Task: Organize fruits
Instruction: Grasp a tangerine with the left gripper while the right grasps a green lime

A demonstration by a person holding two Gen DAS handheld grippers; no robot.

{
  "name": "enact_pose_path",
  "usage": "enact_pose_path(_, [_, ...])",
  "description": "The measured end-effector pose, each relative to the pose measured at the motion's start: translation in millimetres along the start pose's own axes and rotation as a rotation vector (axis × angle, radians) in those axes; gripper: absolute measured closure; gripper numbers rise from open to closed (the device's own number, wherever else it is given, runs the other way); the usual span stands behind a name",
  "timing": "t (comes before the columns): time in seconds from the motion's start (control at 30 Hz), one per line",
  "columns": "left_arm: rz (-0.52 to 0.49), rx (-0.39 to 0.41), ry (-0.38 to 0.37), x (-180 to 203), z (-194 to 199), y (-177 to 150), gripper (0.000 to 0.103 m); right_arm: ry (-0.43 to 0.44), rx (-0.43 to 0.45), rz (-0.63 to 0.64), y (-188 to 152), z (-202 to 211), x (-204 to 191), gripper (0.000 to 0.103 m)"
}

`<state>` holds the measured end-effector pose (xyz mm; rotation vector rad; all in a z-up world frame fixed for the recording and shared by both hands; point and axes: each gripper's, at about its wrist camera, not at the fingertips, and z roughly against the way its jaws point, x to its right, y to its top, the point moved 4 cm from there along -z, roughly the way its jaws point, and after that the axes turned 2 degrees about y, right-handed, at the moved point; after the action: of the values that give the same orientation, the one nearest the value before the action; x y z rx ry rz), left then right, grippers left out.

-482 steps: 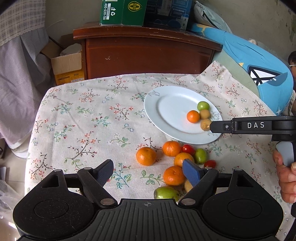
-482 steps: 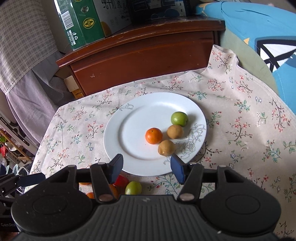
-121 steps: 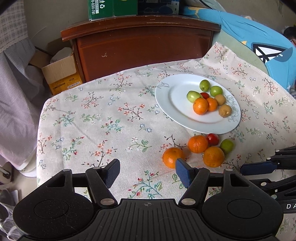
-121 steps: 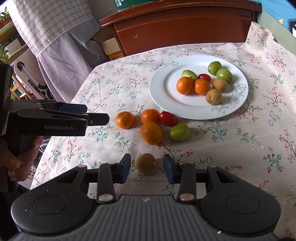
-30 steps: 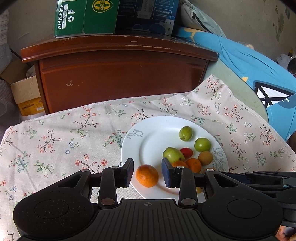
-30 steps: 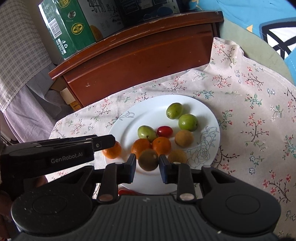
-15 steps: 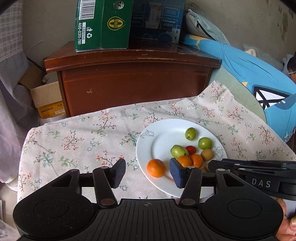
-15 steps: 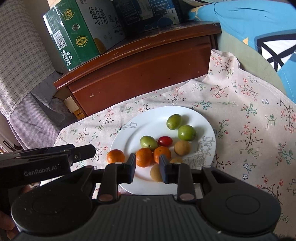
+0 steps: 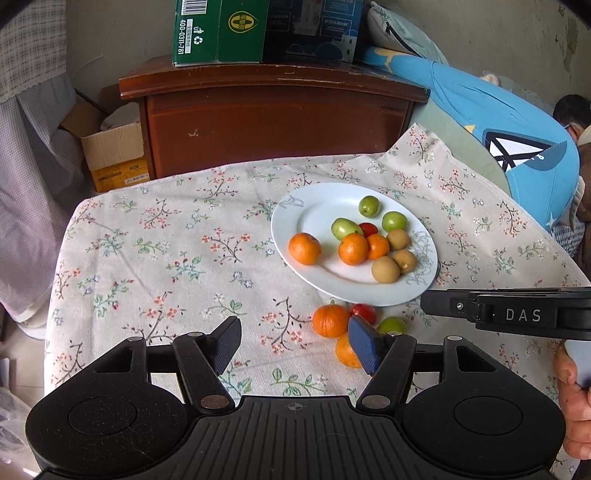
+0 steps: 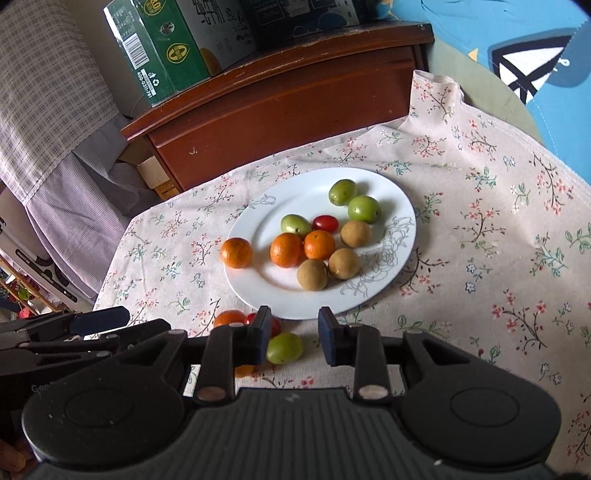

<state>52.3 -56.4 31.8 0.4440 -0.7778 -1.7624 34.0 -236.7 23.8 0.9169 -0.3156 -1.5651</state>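
Observation:
A white plate on the floral cloth holds several fruits: oranges, green fruits, a red tomato and brown fruits. Below the plate lie an orange, a red tomato, a green fruit and another orange. My left gripper is open and empty above the cloth, near these loose fruits. My right gripper is open and empty at the plate's near rim.
A dark wooden cabinet with green and dark boxes stands behind the table. A cardboard box sits on the floor at left. A blue cushion lies at the right.
Both grippers opened and pulled back from the plate. The orange from the left gripper and the brown fruit from the right gripper now lie on the plate.

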Motion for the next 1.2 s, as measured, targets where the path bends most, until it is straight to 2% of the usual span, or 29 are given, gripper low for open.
enact_pose_path(0.2, [-0.039, -0.044, -0.01, 7, -4, -16, 0.039, 0.021, -0.056, 0.042, -13, -13, -4, 0.073])
enact_pose_path(0.4, [-0.076, -0.086, 0.013, 7, -12, -24, 0.039, 0.022, -0.077, 0.056, -15, -27, -4, 0.073])
enact_pose_path(0.57, [-0.069, -0.103, 0.004, 5, -16, -27, 0.039, 0.011, -0.077, 0.073, -15, -35, -5, 0.067])
enact_pose_path(0.8, [-0.075, -0.109, -0.022, 10, -20, -28, 0.039, 0.001, -0.085, 0.087, -16, -45, -5, 0.067])
enact_pose_path(0.87, [-0.073, -0.108, -0.036, 12, -22, -29, 0.039, 0.0, -0.083, 0.089, -16, -44, -5, 0.073])
enact_pose_path(1.2, [-0.002, -0.076, -0.108, 23, -34, -25, 0.039, -0.027, -0.058, 0.042, -10, -28, 5, 0.073])
